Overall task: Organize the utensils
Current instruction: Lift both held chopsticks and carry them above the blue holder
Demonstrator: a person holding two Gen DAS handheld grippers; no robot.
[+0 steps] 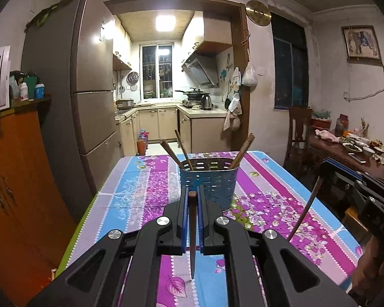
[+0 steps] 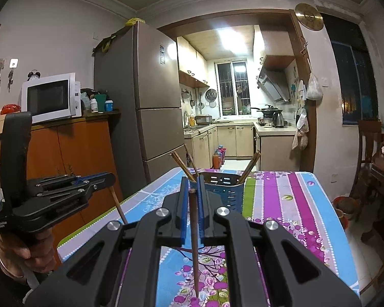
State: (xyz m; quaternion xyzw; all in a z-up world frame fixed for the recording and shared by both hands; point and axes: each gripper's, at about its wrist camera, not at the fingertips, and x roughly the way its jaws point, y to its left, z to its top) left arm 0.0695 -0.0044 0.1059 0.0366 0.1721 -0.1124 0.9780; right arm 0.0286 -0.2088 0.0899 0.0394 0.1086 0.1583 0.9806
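Observation:
A blue perforated utensil holder stands on the floral tablecloth with several brown chopsticks leaning in it; it also shows in the right wrist view. My left gripper is shut on a dark brown chopstick, held upright just in front of the holder. My right gripper is shut on another brown chopstick, also just short of the holder. The right gripper shows at the right edge of the left wrist view, the left gripper at the left of the right wrist view.
The table has a striped purple, blue and pink cloth. A fridge and an orange cabinet stand to the left. A wooden dining table with dishes and a chair are to the right.

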